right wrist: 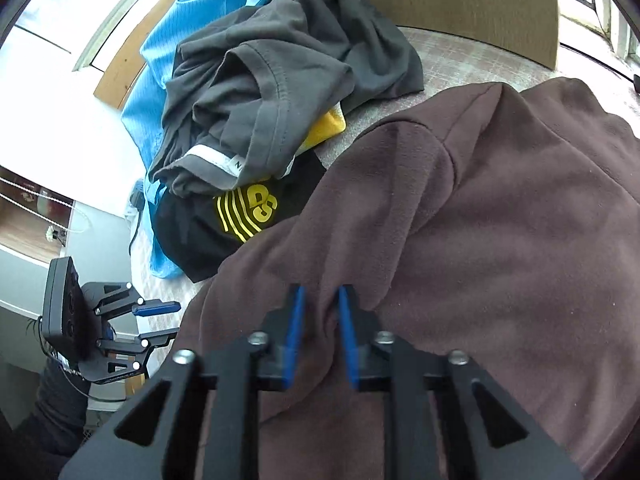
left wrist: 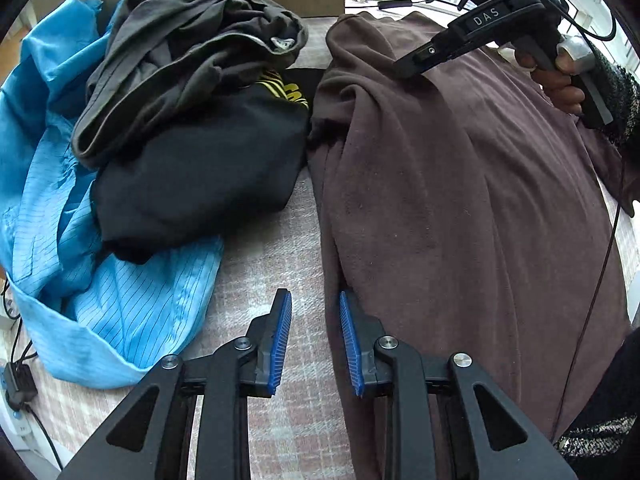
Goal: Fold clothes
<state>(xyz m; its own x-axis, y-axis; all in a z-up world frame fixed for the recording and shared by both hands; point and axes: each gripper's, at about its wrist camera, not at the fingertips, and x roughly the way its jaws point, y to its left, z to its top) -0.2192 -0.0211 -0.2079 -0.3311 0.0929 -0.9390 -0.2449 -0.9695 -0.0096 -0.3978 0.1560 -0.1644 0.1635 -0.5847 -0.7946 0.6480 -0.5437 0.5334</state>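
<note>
Clearly the brown fleece garment lies spread over the right half of the left wrist view, its long axis running from the bottom of the frame up to the top right, on the pale checked cloth-covered surface. At its near left edge hovers the left gripper, its blue-padded fingers parted with nothing between them; the right-hand pad sits over the fleece's edge, the other over bare cloth. At the far end, in the upper right of that frame, the right gripper comes down onto the fleece; in the right wrist view its fingers stand narrowly apart with a raised ridge of fleece between them, whether pinched or only straddled I cannot tell. So each hand is at one end of the garment, the left nearer its free side edge. No containers show. A loose heap fills the left of the frame: a crumpled grey T-shirt on a black garment with yellow print, over a light blue pinstriped garment.
</note>
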